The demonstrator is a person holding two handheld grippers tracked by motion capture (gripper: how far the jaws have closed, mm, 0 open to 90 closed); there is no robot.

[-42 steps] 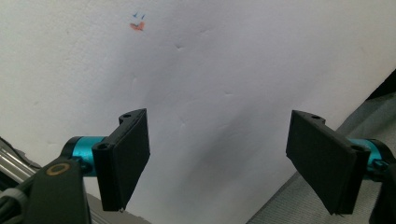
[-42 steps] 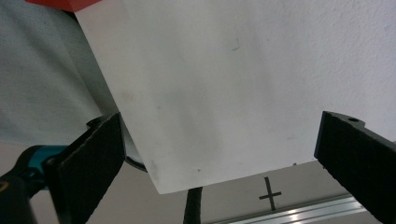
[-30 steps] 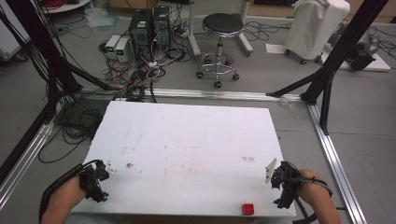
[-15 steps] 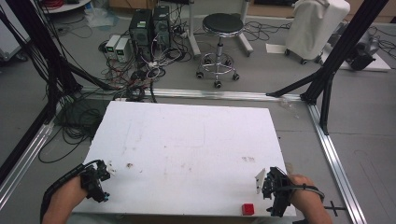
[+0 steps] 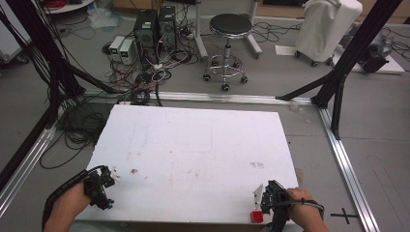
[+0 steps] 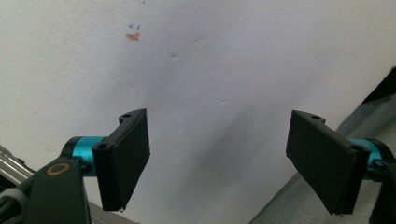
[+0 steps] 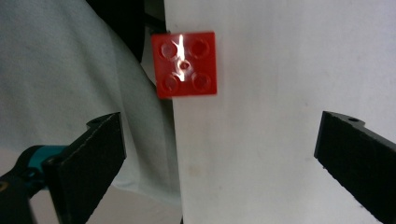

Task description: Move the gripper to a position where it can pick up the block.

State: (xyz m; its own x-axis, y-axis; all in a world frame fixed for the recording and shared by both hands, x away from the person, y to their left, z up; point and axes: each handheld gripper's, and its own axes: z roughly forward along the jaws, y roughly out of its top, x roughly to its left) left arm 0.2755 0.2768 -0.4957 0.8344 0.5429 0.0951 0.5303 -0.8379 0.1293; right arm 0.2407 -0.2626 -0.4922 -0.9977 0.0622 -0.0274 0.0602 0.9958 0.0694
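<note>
1. The right tool (image 5: 258,205) has moved over the last second: it started off at the right of the bench's near edge, well apart from the red brick (image 5: 256,216), then swung inward and down. It now sits just beside the brick, almost over it, in the high view.
2. The right tool's jaws stand wide apart and hold nothing. In the right gripper view (image 7: 219,158) the brick (image 7: 186,64) lies ahead of the gap between the jaws, not yet between them.
3. The brick is a small red square with four studs on top. It rests at the very near edge of the white bench (image 5: 193,145), close to the right-hand corner, with one side overhanging or flush with the edge; which one cannot be told. It has not shifted during the approach.
4. The left tool (image 5: 104,186) has stayed in place at the near left corner of the bench. Its jaws (image 6: 219,158) are spread apart over bare bench surface with nothing between them.
5. Judgement: the approach is nearly complete and the grasp has not begun. The right tool needs a short advance so that the jaws straddle the brick before closing.
6. Risk, as a judgement: given the edge position, a nudge from a jaw tip could push the brick off the bench toward the person.
</note>
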